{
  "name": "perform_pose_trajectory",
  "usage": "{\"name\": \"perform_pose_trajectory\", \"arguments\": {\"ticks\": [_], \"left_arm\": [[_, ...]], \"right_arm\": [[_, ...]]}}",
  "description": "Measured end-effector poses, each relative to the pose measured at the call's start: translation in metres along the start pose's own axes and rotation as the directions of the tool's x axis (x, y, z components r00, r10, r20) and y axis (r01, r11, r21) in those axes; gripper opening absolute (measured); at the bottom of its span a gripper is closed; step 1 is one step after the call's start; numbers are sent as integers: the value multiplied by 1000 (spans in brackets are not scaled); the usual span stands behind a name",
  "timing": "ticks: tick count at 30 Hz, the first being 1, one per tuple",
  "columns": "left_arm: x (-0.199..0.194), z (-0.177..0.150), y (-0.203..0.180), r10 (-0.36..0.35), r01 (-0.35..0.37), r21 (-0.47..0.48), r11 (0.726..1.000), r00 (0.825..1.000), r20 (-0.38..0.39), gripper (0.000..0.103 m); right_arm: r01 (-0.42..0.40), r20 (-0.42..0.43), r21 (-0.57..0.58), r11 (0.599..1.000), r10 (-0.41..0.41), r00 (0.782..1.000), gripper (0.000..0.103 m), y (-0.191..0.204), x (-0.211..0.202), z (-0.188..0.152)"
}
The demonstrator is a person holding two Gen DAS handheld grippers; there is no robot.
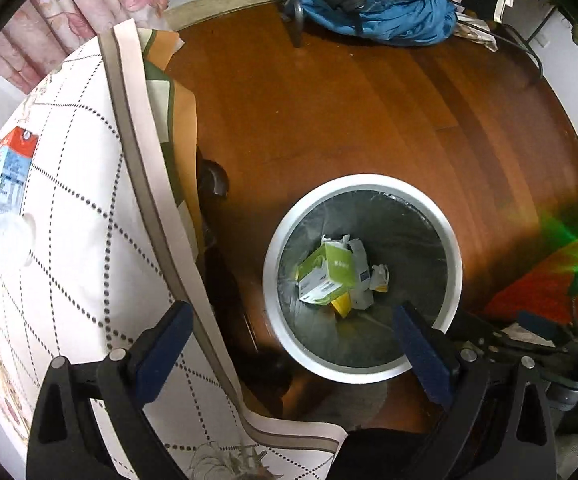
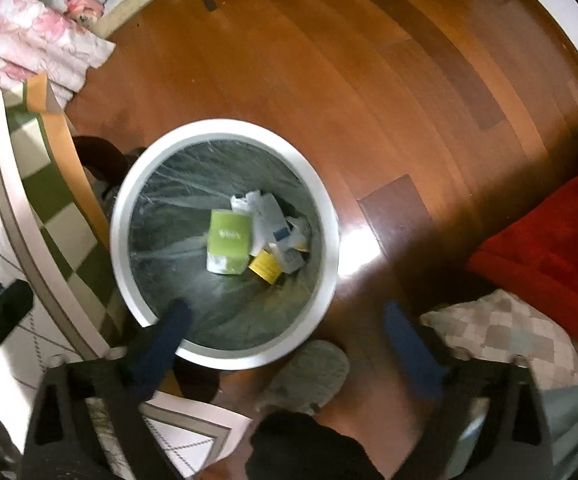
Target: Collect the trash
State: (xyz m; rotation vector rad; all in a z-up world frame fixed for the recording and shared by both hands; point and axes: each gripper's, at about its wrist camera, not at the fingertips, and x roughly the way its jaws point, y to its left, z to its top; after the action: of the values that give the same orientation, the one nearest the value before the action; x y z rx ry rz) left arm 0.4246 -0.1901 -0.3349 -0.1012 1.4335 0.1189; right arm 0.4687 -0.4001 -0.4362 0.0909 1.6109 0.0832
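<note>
A round white-rimmed trash bin [image 1: 455,264] with a clear liner stands on the wooden floor beside the table; it also shows in the right wrist view [image 2: 129,184]. Inside lie a green and white carton [image 1: 327,276] [image 2: 228,246], crumpled white wrappers [image 2: 269,216] and a yellow scrap [image 2: 266,267]. My left gripper [image 1: 293,340] is open and empty, above the bin's near rim and the table edge. My right gripper [image 2: 287,332] is open and empty above the bin's near rim. On the table lie a blue and orange milk carton [image 1: 11,172] and a white crumpled cup [image 1: 9,238].
The table [image 1: 77,216] has a white dotted cloth with a hanging edge next to the bin. A blue jacket [image 1: 389,12] lies on a chair at the back. A red blanket [image 2: 553,240] and a checked cushion [image 2: 501,332] lie to the right. A grey slipper [image 2: 309,372] is near the bin.
</note>
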Motion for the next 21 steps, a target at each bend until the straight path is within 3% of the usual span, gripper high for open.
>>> {"name": "perform_pose_trajectory", "arguments": {"ticks": [10, 21], "left_arm": [[-20, -9, 1, 37, -37, 11, 999, 999, 39, 102], [-69, -25, 8, 25, -25, 0, 1000, 993, 113, 102]], "right_arm": [[62, 50, -54, 997, -60, 997, 102, 6, -32, -14], [64, 125, -99, 993, -52, 991, 102, 15, -89, -40]]}}
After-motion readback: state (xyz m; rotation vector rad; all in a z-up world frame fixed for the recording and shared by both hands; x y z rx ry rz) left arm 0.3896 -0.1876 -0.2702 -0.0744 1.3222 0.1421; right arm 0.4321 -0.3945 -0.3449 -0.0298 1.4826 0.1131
